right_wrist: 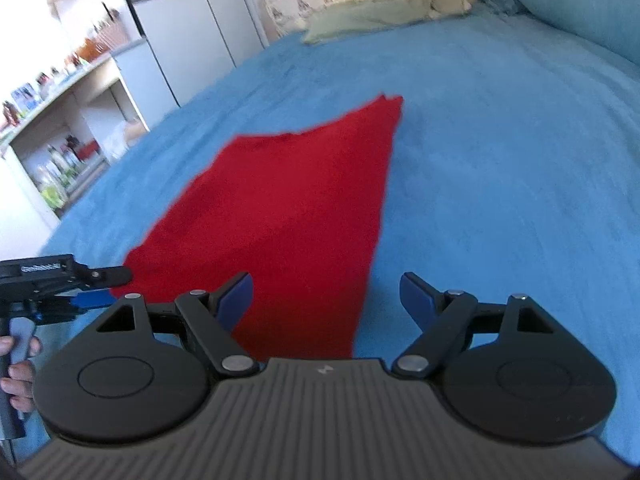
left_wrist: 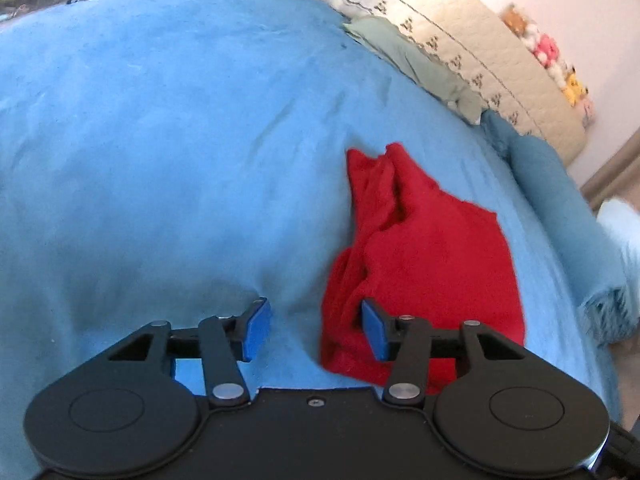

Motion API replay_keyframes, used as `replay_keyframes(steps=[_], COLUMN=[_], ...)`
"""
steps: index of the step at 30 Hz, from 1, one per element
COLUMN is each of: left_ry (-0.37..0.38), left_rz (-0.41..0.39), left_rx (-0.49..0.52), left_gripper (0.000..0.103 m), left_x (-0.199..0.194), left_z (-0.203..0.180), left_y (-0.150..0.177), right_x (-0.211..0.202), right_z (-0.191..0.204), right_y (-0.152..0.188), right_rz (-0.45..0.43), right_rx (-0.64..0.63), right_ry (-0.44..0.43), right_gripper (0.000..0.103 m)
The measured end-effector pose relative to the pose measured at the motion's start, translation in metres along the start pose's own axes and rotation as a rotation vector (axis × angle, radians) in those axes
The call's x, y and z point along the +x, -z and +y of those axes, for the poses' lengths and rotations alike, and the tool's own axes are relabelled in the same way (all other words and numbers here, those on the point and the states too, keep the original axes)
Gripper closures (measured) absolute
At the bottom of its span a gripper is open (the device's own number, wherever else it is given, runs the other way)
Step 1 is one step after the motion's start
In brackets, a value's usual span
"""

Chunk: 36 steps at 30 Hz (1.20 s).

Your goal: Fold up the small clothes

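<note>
A small red garment (left_wrist: 424, 256) lies bunched and partly folded on the blue bedspread (left_wrist: 160, 140). My left gripper (left_wrist: 314, 330) is open, its right finger (left_wrist: 374, 328) over the garment's near left edge and its left finger over bare blanket. In the right wrist view the red garment (right_wrist: 288, 216) lies flatter, narrowing to a point at the far end. My right gripper (right_wrist: 326, 306) is open over the garment's near right edge. The left gripper (right_wrist: 86, 284) shows at the left edge there, at the garment's near left corner, held by a hand.
A pale green cloth (left_wrist: 412, 60) and a cream patterned quilt (left_wrist: 480, 56) lie at the far side of the bed. A rolled blue blanket (left_wrist: 560, 208) lies on the right. Shelves with bottles (right_wrist: 60, 152) and a white cabinet (right_wrist: 192, 32) stand to the left.
</note>
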<state>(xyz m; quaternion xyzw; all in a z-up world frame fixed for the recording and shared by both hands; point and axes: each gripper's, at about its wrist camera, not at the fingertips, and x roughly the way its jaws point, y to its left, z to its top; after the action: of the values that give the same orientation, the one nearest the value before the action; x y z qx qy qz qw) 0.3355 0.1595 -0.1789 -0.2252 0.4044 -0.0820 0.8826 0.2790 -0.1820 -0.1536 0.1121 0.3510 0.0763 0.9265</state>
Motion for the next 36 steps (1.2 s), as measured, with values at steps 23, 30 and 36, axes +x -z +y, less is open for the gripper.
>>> replay_keyframes(steps=[23,30,36], left_ry=[0.169,0.130,0.127], left_rz=[0.227,0.247,0.236], left_rx=[0.282,0.327,0.339], left_gripper=[0.010,0.022,0.055], left_x=[0.061,0.079,0.086], left_z=[-0.045,-0.046,-0.055], left_y=[-0.087,-0.077,-0.069], right_x=[0.033,0.077,0.092], right_z=[-0.034,-0.045,-0.038], right_y=[-0.089,-0.079,-0.072], right_rz=[0.114,0.185,0.158], right_rx=[0.036,0.113,0.156], right_ry=[-0.137,-0.175,-0.206], right_gripper=[0.000,0.007,0.039])
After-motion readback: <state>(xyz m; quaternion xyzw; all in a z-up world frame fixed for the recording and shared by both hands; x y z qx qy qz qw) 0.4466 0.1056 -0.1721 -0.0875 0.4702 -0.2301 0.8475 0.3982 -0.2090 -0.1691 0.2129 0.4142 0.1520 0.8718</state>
